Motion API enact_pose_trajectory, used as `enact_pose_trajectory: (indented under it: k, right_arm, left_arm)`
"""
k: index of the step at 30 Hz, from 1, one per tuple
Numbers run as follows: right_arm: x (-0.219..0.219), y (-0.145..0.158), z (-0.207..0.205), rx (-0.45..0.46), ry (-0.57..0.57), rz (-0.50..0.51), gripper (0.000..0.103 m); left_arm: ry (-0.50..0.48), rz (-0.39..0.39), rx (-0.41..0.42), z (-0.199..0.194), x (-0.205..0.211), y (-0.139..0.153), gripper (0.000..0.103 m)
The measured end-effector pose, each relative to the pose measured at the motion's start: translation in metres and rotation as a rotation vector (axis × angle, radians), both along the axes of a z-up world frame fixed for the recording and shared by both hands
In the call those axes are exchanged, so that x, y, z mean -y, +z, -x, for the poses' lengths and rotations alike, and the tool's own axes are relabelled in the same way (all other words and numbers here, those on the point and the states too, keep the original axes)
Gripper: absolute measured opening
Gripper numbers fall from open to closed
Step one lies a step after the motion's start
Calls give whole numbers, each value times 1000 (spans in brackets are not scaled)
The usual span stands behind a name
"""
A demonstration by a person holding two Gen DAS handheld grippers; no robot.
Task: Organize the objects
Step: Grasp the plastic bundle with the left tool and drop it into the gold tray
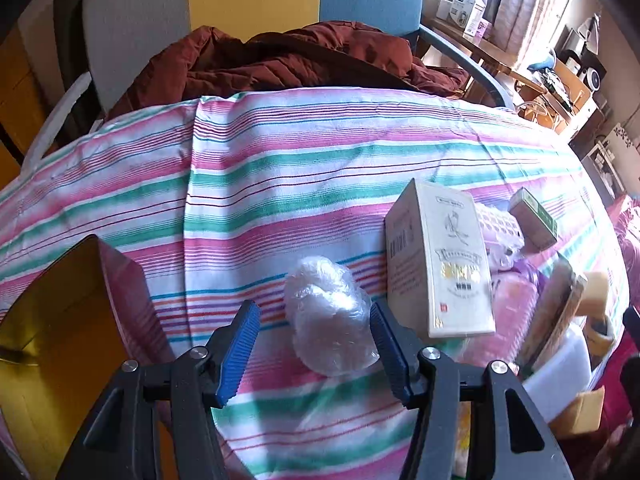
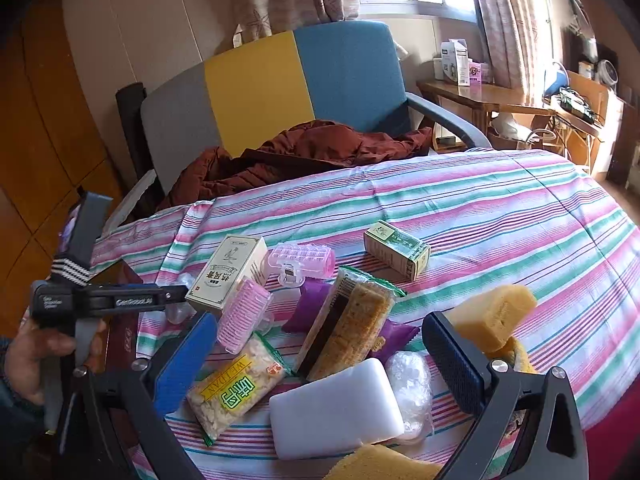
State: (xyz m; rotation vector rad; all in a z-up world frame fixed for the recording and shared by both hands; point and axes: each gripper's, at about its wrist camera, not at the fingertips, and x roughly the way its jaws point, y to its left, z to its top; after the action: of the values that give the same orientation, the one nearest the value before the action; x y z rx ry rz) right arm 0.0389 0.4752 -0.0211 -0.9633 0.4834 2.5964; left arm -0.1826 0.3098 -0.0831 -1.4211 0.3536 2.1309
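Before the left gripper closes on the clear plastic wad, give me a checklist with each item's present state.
1. Left gripper open: ok.
2. Clear plastic wad sits between its fingers: ok.
3. Pads touching the wad: cannot tell; the right pad looks very close.
4. Cream box clear of the right finger: not ok, it stands right beside it.
5. Right gripper open and holding nothing: ok; it hovers over the white block.
6. Striped cloth flat under the wad: ok.

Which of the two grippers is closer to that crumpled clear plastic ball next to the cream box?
Left. The left gripper is open with the clear plastic ball between its fingers. The right gripper hovers open over the white block, further away.
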Motion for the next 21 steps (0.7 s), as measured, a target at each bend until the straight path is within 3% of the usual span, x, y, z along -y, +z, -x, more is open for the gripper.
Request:
enact_pose_trajectory:
  k: [1, 3, 9, 12, 17, 21]
  right_arm:
    - [0, 0, 0, 2, 2, 0, 103]
    - [1, -1, 2, 7, 5, 1, 103]
    - [10, 0, 4, 6, 59, -7, 103]
    - [30, -2, 12, 18, 186, 2, 103]
    - [71, -21, 26, 124, 362, -27, 103]
    - [67, -29, 30, 177, 332, 10, 103]
  left_arm:
    - [-2, 5, 4, 2, -2, -3, 55]
    - [-14, 19, 24, 5, -7, -12, 35]
    - [-10, -2, 14, -2, 0, -14, 34]
    - [-17, -34, -40, -12, 11, 3, 34]
    - [-23, -96, -82, -33, 41, 31, 34]
    - [-9, -140, -89, -52, 68, 45, 34]
